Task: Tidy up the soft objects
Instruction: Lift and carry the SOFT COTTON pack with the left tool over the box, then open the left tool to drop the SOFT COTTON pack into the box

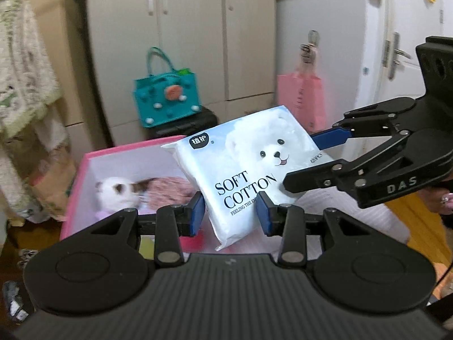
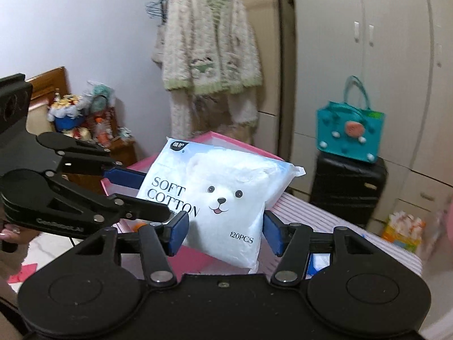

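Since the cotton pad pack [image 1: 249,167] is light, squashy and slick-wrapped, we grasp it mid-air with both claws: left claw [image 1: 230,215] pinching its near edge, right claw [image 2: 226,233] its opposite end, above the pink box [image 1: 85,170] ahead.

A: Cotton pad pack [image 1: 249,167]?
B: Glossy plastic film, smooth, a few creases.
A: Grippers?
B: Left gripper [image 1: 230,212] is matt black plastic with shiny metal pivot pins; pads [image 1: 198,212] blue, rubbery-looking. Right gripper [image 2: 223,229] same.
A: Box [image 1: 82,178]?
B: Pink card, matt. Plush toy [image 1: 113,195] inside at its left wall, fuzzy cloth.
A: Background?
B: Teal bag [image 2: 349,131] felt-like, cardigan [image 2: 209,48] shaggy knit, suitcase [image 2: 346,189] glossy black, wardrobe [image 1: 181,34] smooth satin.
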Available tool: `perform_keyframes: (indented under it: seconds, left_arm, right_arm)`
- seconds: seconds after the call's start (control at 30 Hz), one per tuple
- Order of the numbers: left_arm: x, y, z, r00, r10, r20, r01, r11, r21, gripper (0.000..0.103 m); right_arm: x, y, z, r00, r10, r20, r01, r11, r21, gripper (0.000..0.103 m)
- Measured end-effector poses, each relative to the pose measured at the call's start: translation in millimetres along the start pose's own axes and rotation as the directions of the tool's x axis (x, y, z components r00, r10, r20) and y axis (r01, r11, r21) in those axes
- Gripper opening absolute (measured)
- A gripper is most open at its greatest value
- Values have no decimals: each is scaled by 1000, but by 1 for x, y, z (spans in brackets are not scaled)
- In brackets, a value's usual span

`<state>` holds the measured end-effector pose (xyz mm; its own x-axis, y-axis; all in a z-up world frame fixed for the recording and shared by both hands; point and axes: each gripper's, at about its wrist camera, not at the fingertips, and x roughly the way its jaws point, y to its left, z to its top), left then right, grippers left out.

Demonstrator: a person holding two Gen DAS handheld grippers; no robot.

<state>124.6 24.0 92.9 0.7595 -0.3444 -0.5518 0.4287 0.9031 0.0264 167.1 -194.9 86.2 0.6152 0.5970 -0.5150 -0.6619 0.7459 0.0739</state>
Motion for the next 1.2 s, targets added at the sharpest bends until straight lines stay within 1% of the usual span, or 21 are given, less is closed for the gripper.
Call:
perform_keyframes:
  seconds: [0.1,0.23,0.3,0.4,0.47,0.57,0.67,0.77,0.87,1.0,1.03,1.07,1.13,1.2]
  left_arm:
    - [-2,26,5,1000,30,-2,-30,999,-39,38]
    - [0,62,8,996,82,-43,-86,992,-97,38]
    - [3,75,6,992,105,-75,-113,988,-104,38]
    - [11,90,1,982,135,-129,-148,984,-100,38]
    - [19,102,-1,975,138,-172,-157,982,-103,38]
    - [32,115,-4,962,132,-238,-159,982,-99,38]
    - [43,118,-10,947,119,-298,-146,987,-72,38]
    - [53,115,-16,932,110,-346,-136,989,-51,38]
    - [60,114,-20,921,113,-372,-134,990,-32,38]
    - [65,114,-19,915,115,-387,-133,991,-20,38]
    - [67,114,-19,912,115,-394,-133,991,-18,40]
    - [69,114,-19,911,115,-397,-131,991,-13,44]
    - [75,113,-20,909,123,-399,-136,991,-4,45]
    - [76,112,-20,908,123,-401,-131,991,8,45]
  right_arm:
    - [20,3,16,998,55,-4,-55,998,4,63]
    - [49,10,32,991,132,-35,-132,991,-1,56]
    - [63,15,36,987,152,-60,-153,988,-13,52]
    - [82,17,38,976,190,-107,-191,982,4,45]
    - [91,18,36,968,211,-138,-211,977,17,40]
    - [107,18,34,950,248,-192,-241,969,60,38]
    - [119,19,29,937,255,-238,-242,967,84,38]
    - [129,19,25,930,248,-273,-229,968,97,38]
    - [134,21,22,924,243,-296,-224,970,99,38]
    - [137,23,22,918,242,-316,-224,970,90,38]
    - [139,22,23,914,242,-325,-224,970,92,40]
    - [142,22,22,912,233,-336,-214,972,94,40]
    - [145,23,23,917,210,-339,-192,978,86,40]
    - [145,23,21,917,214,-337,-197,977,86,40]
